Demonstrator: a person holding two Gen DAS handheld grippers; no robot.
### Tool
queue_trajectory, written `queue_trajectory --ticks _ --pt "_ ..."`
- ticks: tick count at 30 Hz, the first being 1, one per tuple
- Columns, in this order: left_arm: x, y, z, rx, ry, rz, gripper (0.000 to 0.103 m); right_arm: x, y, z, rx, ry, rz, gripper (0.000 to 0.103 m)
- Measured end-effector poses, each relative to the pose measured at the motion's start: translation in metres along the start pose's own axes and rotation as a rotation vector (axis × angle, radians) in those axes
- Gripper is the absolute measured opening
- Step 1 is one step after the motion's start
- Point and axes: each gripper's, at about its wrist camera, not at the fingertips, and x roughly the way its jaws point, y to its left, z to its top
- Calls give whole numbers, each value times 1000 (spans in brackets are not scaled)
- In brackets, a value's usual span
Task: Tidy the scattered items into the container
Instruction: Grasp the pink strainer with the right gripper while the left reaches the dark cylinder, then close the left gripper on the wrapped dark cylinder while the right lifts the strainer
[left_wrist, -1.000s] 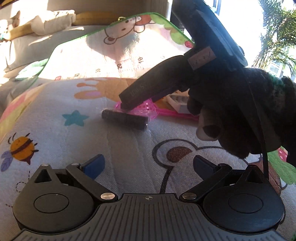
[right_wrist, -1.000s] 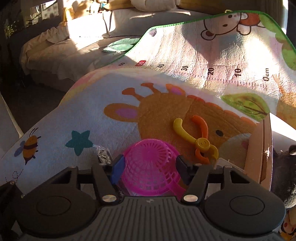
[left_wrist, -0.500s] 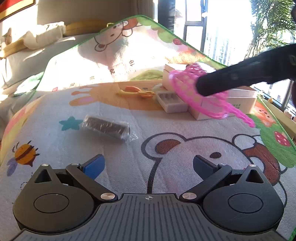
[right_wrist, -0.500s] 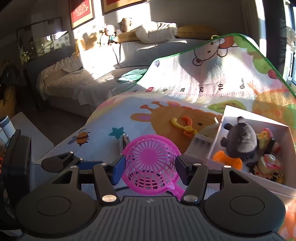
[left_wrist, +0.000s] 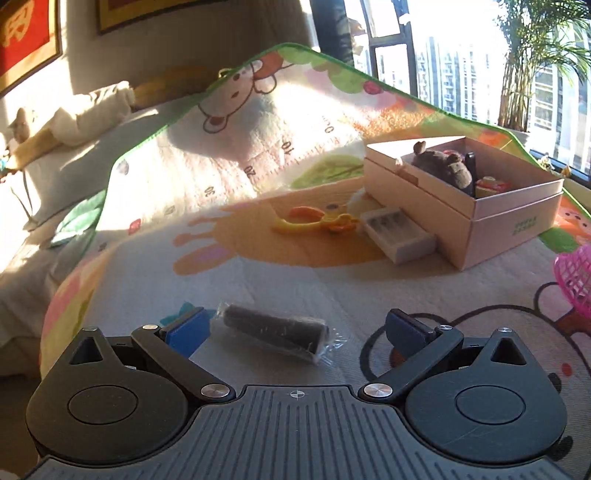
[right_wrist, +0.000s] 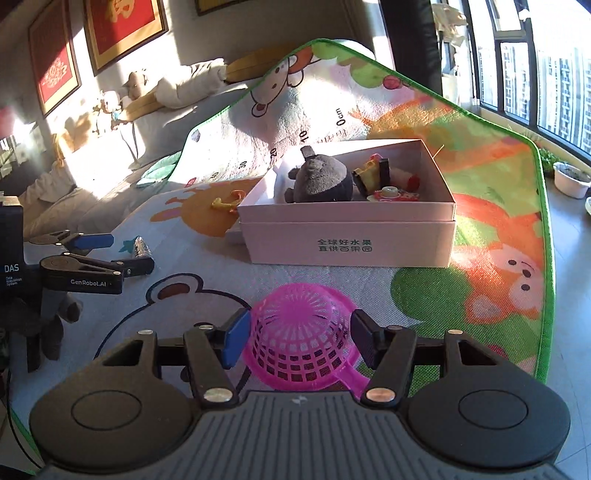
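My right gripper (right_wrist: 299, 338) is shut on a pink plastic sieve (right_wrist: 301, 336) and holds it above the mat, short of the pale box (right_wrist: 351, 236). The box holds a grey plush toy (right_wrist: 319, 181) and small toys. The sieve also shows at the right edge of the left wrist view (left_wrist: 576, 280). My left gripper (left_wrist: 295, 330) is open, low over a dark wrapped roll (left_wrist: 275, 332) that lies between its fingers. Yellow-orange toy scissors (left_wrist: 314, 219) and a white tray (left_wrist: 397, 232) lie by the box (left_wrist: 480, 221).
A cartoon play mat (left_wrist: 258, 258) covers the floor and curls up behind the box. A bed with pillows (left_wrist: 74, 122) stands at the left. Windows and a plant (left_wrist: 535, 55) are at the right. The left gripper shows in the right wrist view (right_wrist: 110, 254).
My right gripper lifted the pink sieve off the mat and carried it right, toward the box front. My left gripper moved closer to the wrapped roll, which now lies between its fingers.
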Motion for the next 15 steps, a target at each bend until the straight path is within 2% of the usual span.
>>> queue_trajectory --ticks 2,5,8,9,10,11,15 --pt "7 5 -1 -38 47 -57 103 3 -1 -5 -5 -18 -21 65" --pt "11 1 -3 -97 63 -216 103 11 -3 -10 0 -24 -58 66" --pt "8 -16 -2 -79 44 -381 103 17 -9 -12 23 -27 -64 70" --pt "5 -22 -1 -60 32 -407 103 18 -10 -12 29 -32 -66 70" --pt "2 -27 -1 -39 16 -398 103 18 -11 -12 31 -39 -68 70" --pt "-3 -31 -1 -17 -4 -355 103 18 -11 -13 34 -46 -69 71" --pt "-14 -35 -4 50 -97 -102 103 20 -13 -16 46 -50 -62 75"
